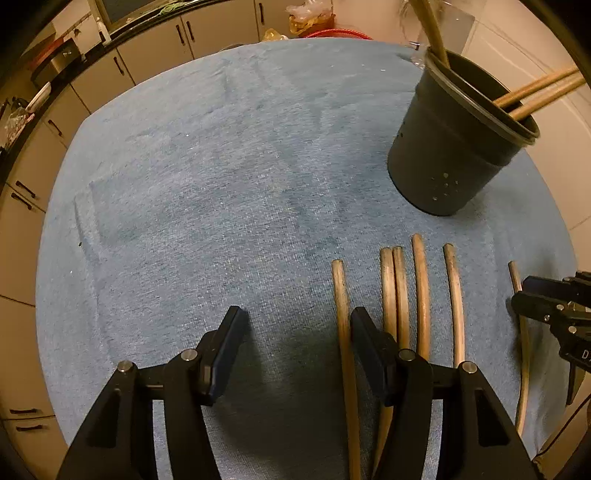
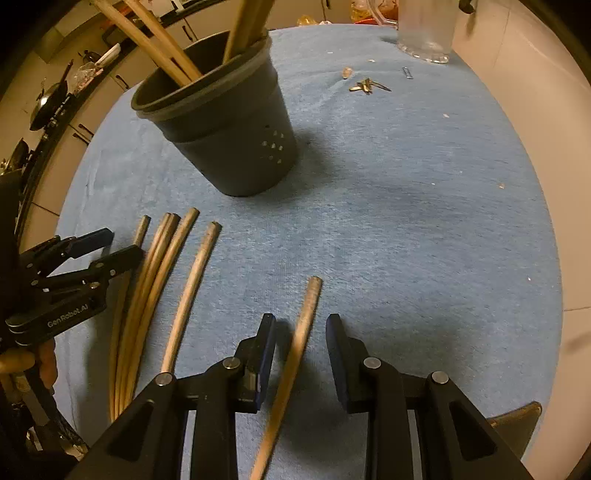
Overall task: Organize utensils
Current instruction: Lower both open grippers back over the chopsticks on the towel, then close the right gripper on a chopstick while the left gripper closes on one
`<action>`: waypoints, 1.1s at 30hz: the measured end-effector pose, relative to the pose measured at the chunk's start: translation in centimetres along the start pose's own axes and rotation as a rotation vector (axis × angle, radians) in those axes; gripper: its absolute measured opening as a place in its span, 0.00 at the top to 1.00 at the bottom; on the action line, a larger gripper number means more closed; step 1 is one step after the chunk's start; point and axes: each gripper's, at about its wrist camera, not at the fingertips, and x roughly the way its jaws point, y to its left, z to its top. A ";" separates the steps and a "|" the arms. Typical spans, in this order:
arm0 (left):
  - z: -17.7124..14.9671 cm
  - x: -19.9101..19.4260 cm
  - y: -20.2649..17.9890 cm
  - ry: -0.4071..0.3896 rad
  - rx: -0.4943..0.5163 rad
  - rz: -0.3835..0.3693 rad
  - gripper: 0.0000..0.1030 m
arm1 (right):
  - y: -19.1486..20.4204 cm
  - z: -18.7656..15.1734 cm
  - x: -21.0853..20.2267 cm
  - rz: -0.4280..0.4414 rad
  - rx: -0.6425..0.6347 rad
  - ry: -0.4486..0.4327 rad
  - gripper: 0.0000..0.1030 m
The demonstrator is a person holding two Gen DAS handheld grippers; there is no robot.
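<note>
Several wooden chopsticks (image 1: 402, 295) lie side by side on a blue cloth (image 1: 221, 184), with one more apart to the right. My left gripper (image 1: 295, 314) hangs open over the cloth. The leftmost chopstick (image 1: 341, 295) runs just inside its right finger, untouched. My right gripper (image 2: 300, 317) is also open and straddles the lone chopstick (image 2: 308, 306), with a gap on both sides. Behind the row stands a dark grey holder (image 1: 454, 147) with several chopsticks leaning in it. The right wrist view shows the holder (image 2: 229, 129), the chopstick row (image 2: 162, 266) and my left gripper (image 2: 123, 242).
A clear glass jar (image 2: 424, 33) stands at the cloth's far edge, with small metal bits (image 2: 369, 86) near it. Kitchen cabinets (image 1: 155, 44) run along the left and a tiled wall (image 2: 535, 110) along the right. A plastic bag (image 1: 310, 18) lies beyond the table.
</note>
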 end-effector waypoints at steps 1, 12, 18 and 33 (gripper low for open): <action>0.2 0.1 0.1 0.003 -0.008 -0.002 0.42 | 0.0 0.1 0.1 0.007 0.009 0.000 0.70; 3.2 1.0 1.5 0.013 -0.045 0.006 0.60 | -1.3 1.0 0.4 0.056 0.096 0.004 0.71; 4.2 0.9 1.6 0.022 -0.052 0.001 0.81 | -2.3 1.7 0.4 0.055 0.112 0.007 0.72; 4.8 -4.8 4.8 -0.090 -0.200 -0.171 0.93 | -0.6 1.8 -4.8 0.061 0.030 -0.102 0.92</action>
